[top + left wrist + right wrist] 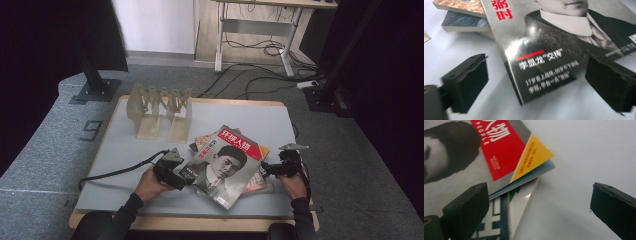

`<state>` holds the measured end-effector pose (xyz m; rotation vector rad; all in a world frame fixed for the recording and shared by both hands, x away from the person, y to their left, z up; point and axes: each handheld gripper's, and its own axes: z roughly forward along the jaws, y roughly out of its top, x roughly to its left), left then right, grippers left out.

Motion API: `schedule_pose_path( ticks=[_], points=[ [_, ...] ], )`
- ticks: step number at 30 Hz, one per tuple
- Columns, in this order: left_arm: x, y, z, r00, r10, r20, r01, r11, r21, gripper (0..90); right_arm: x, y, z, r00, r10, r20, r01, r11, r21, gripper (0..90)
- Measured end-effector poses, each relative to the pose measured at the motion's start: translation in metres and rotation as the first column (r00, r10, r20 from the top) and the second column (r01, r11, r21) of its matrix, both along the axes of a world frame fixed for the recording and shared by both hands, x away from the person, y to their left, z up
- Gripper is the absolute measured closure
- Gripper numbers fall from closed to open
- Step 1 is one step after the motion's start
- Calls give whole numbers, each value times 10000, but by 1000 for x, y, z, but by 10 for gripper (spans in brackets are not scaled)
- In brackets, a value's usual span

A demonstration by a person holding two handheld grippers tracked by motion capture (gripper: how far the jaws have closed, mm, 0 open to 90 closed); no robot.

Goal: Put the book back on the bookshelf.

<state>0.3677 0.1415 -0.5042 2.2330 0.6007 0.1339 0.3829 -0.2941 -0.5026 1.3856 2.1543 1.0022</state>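
Where high view hides it, left gripper (535,83) straddles magazine (554,47) corner.

The top magazine (226,165) at centre frame has a glossy paper cover that catches the light. The table (125,150) carries a smooth matt grey top edged in pale wood. At upper left, the rack (160,112) looks like translucent, cloudy plastic. The floor (45,150) is rough grey carpet.

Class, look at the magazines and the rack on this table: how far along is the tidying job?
Done: nothing; the rack stands empty. In hand: the left gripper, jaws open, straddles a corner of the top magazine without pressing it; the right gripper waits open beside the pile. Left: all magazines.
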Motion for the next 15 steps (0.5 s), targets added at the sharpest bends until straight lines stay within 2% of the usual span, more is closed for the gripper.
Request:
schedule_pose_path(
  ticks=[3, 6, 9, 15],
  points=[
    [-3, 6, -1, 9999, -116, -82, 115, 9999, -79, 154, -7, 2, 1, 9999, 163, -1, -163, 9999, 13, 18],
    [-6, 9, -4, 9997, -223, -89, 224, 9997, 78, 187, -13, 4, 2, 9997, 258, 6, -258, 9997, 25, 18],
    [-11, 9, -7, 9992, -392, 123, 387, 9985, 391, 222, -19, 5, 2, 9994, 357, -13, -357, 9993, 132, 14],
    [-13, 11, -6, 9984, -241, 512, 216, 9986, 478, 371, -26, 9, 3, 9985, 537, -110, -535, 9984, 162, 0]
  ],
)
